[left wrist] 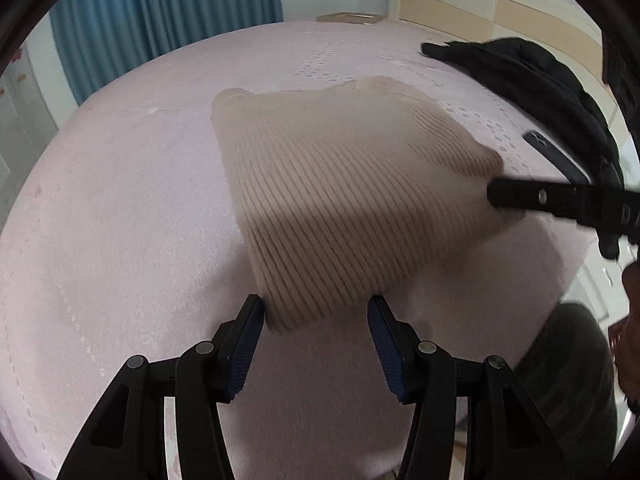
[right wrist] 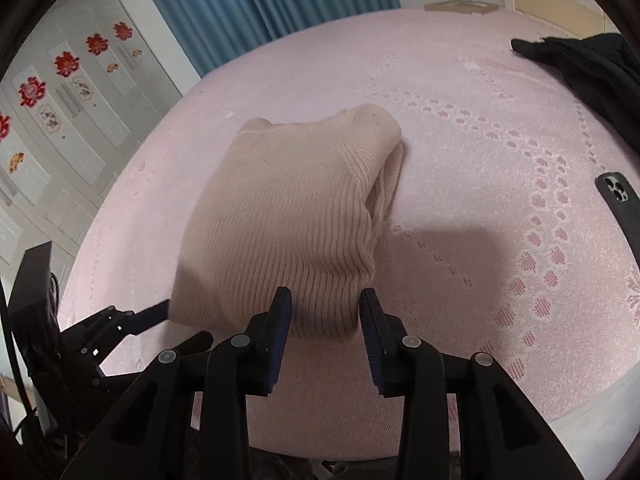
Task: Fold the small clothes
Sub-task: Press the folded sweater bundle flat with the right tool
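Two tongs sit at the near hem of the folded beige ribbed sweater [right wrist: 296, 216] on the pink bed [right wrist: 460, 128]: left tongs [left wrist: 316, 312] and right tongs [right wrist: 326, 304], both part-open, gripping nothing. Sweater's long axis runs away, neckline far. Bare patterned bedspread surrounds it; black jacket [left wrist: 532, 76] and phone [right wrist: 618, 196] lie well right.

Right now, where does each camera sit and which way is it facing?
Left wrist: on the left gripper, tilted down at the beige knit garment on the pink bed; the right gripper enters from the right.
Right wrist: on the right gripper, facing down at the garment's near edge; the left gripper shows at lower left.
Shared: garment, bed, black jacket, phone.
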Demonstrator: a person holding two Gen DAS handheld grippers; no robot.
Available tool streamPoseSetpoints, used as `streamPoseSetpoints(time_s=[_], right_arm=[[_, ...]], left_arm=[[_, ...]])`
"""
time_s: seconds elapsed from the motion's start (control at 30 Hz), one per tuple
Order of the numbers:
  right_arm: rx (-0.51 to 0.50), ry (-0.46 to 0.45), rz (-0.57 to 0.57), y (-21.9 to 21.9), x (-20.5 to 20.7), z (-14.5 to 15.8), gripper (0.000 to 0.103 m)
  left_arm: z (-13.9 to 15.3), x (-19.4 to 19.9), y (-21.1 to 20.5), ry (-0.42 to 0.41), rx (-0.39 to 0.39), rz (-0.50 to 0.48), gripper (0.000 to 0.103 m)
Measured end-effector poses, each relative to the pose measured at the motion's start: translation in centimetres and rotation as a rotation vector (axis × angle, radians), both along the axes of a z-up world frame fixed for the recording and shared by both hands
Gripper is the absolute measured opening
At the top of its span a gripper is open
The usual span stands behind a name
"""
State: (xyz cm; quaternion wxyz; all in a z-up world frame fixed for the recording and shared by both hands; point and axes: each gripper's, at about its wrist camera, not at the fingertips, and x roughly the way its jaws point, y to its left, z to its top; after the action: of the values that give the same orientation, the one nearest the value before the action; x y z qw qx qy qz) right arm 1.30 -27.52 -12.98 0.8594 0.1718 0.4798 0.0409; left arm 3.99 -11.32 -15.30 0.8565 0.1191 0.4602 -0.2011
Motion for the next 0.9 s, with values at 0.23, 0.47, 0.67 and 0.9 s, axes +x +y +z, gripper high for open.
streamPoseSetpoints(time_s=[0.23, 0.47, 0.67, 0.9], right_arm=[[-0.015, -0.057, 0.01, -0.5, -0.4, 0.0, 0.007], [-0.068, 0.008, -0.027, -0.3, -0.3, -1.8, 0.006], [-0.002, -0.035, 0.038, -0.5, -0.5, -0.3, 0.022], [0.071, -0.071, -0.006, -0.9, 2.6, 0.4, 0.05]], left_arm=[[0.8, 2.0, 5.1, 0.101, -0.277, 0.093, 0.016], [0.3, 1.5, 5.4, 0.108, -0.271, 0.081, 0.017], [-0.1, 1.4, 7.2, 0.18, -0.32, 0.054, 0.026], [-0.6, 2.2, 10.8, 0.201, -0.386, 0.151, 0.039]])
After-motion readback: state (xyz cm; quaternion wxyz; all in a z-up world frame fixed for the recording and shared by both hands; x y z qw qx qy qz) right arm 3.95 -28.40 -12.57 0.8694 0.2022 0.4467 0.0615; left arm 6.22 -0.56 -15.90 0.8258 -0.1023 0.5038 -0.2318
